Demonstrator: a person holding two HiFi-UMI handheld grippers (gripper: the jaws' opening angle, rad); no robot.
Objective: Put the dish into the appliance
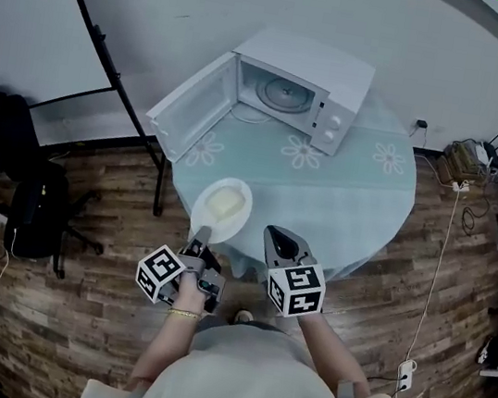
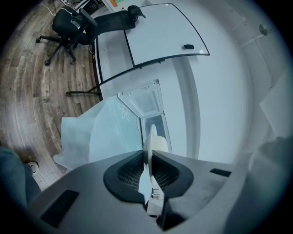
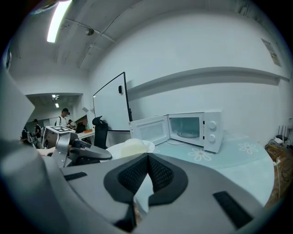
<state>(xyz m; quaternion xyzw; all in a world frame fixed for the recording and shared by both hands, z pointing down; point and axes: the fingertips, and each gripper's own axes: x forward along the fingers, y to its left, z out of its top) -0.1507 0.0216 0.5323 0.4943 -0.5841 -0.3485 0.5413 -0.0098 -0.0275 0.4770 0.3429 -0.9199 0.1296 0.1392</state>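
Observation:
A white dish [image 1: 222, 206] with pale food in it hangs over the near edge of the round table [image 1: 359, 211]. My left gripper [image 1: 201, 233] is shut on its near rim. In the left gripper view the dish [image 2: 149, 139] stands edge-on between the pads of the left gripper [image 2: 147, 155]. The white microwave [image 1: 304, 90] stands at the table's far side with its door [image 1: 188, 109] swung open to the left and a glass turntable inside. My right gripper [image 1: 278, 240] hovers beside the dish, shut and holding nothing. The right gripper [image 3: 147, 157] points at the microwave [image 3: 194, 128], with the dish [image 3: 132, 147] to its left.
A light cloth with flower prints covers the table. A black office chair [image 1: 34, 197] stands left of it and a whiteboard stand [image 1: 104, 49] runs behind. Cables and a power strip [image 1: 466, 162] lie on the wooden floor at right. People [image 3: 62, 116] stand far off.

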